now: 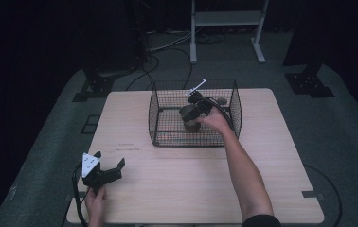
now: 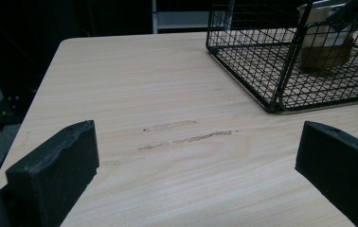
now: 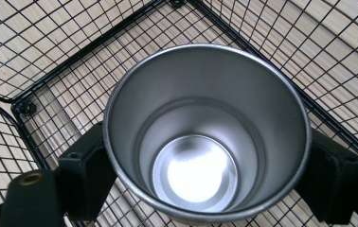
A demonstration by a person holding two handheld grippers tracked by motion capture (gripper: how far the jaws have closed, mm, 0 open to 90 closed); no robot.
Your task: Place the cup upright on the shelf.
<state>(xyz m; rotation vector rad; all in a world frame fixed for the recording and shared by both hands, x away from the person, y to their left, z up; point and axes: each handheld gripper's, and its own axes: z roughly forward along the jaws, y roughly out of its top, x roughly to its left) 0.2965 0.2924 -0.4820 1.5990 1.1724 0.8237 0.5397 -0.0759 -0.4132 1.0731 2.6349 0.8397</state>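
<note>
Inside the wire basket [image 1: 156,118], the right hand-held gripper [image 3: 205,165] grasps the steel cup [image 3: 205,127] between its jaws.

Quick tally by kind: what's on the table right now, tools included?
Wire baskets: 1
Metal cups: 1, standing in the basket between the right tool's jaws
Hand-held tools: 2, left tool and right tool
Total: 4
</note>
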